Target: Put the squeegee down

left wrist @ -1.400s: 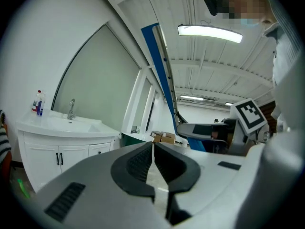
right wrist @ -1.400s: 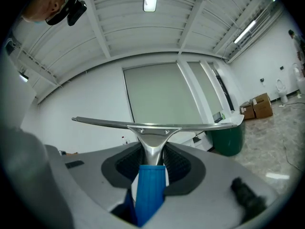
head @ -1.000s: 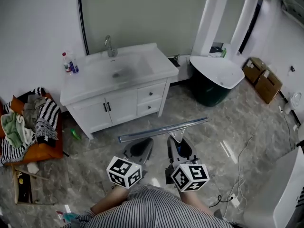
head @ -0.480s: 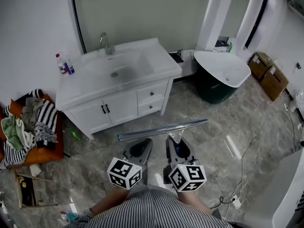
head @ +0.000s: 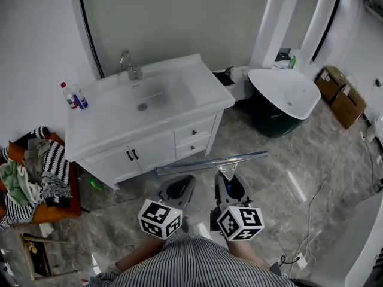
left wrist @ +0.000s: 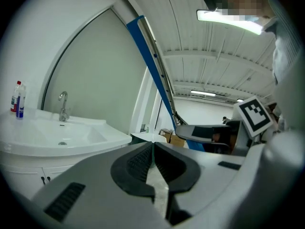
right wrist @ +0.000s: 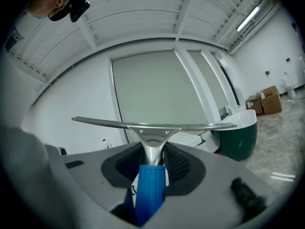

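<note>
The squeegee, a long metal blade on a blue handle, is held over the marble floor in front of the white vanity. My right gripper is shut on it. In the right gripper view the pads press on the metal neck, just above the blue handle, and the blade lies crosswise ahead. My left gripper hovers beside it on the left, shut with nothing between its pads. The left gripper view shows the squeegee rising slantwise to its right.
The vanity top carries a faucet and bottles at its left end. A white-topped green tub and cardboard boxes stand to the right. A laundry pile lies at left, and a cable trails on the floor.
Both grippers and the squeegee have moved forward toward the vanity, which now sits nearer and larger. The grip on the squeegee is unchanged.
</note>
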A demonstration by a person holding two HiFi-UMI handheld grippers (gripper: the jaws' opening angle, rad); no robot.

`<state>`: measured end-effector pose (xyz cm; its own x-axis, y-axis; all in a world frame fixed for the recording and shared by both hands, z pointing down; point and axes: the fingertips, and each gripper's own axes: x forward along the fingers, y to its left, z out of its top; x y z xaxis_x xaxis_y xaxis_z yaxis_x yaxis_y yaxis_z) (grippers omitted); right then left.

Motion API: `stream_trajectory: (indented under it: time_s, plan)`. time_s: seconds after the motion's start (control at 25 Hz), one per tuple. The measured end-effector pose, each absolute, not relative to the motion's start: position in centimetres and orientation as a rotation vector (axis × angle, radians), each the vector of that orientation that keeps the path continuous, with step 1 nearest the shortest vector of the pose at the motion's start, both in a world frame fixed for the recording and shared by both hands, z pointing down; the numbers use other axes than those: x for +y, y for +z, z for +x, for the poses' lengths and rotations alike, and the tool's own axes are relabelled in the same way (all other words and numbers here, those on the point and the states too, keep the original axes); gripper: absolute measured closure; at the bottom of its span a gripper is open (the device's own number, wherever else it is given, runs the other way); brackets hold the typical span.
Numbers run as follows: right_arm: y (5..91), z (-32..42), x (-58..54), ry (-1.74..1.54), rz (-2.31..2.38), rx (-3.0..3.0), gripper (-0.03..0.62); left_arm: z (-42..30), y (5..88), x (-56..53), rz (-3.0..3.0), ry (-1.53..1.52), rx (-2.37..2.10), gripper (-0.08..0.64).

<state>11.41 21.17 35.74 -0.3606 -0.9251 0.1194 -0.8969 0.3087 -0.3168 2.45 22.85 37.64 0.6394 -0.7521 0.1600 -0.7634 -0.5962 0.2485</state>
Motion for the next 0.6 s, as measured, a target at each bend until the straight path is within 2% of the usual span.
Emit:
stream_trajectory:
  time_s: [0.6]
  plan:
    - [34.1, 5.3, 1.3, -0.43, -1.754, 2.48, 0.465, -1.6, 35.5, 2.8, 2.669, 0.007, -1.072, 0.537]
